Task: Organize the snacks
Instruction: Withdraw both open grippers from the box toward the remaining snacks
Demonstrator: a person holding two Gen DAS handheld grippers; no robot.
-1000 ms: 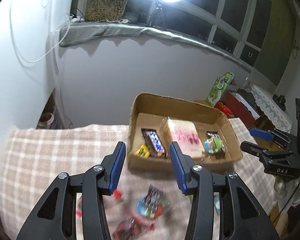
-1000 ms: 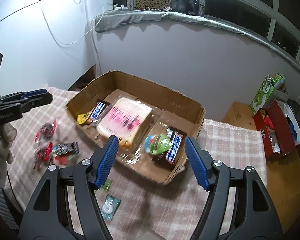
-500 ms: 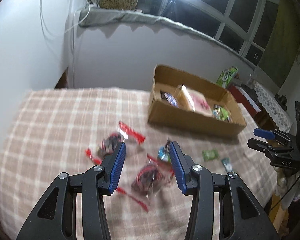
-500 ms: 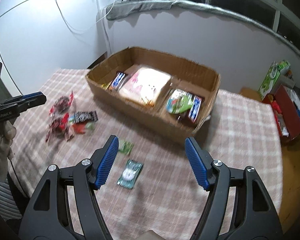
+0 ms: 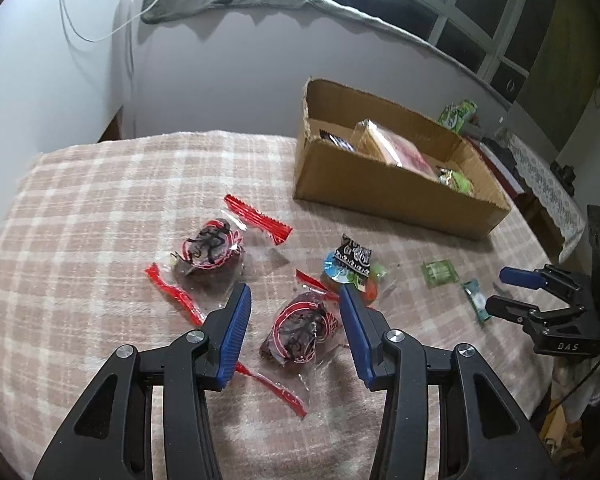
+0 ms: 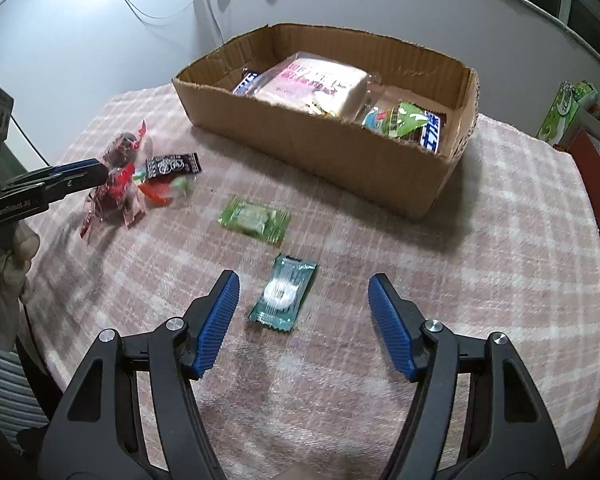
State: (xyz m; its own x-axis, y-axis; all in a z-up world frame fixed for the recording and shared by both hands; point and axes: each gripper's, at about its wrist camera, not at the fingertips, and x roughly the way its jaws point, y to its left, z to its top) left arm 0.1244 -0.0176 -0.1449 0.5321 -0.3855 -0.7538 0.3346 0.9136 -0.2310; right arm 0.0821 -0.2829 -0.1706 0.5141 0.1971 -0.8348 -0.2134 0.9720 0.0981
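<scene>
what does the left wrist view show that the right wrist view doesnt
Only the left wrist view shows the far red-wrapped snack whole, clear of the left gripper, whose open jaws frame the near red-wrapped snack.

Only the right wrist view shows the blue-and-white bar at the box's right end and the teal candy packet close up between the right gripper's open jaws.

Both show the cardboard box, pink packet, black wrapper, green candy packet and checked cloth.

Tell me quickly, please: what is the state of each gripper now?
Left gripper: open, empty, above a red-wrapped snack.
Right gripper: open, empty, jaws just closing a little, above a green packet.
</scene>
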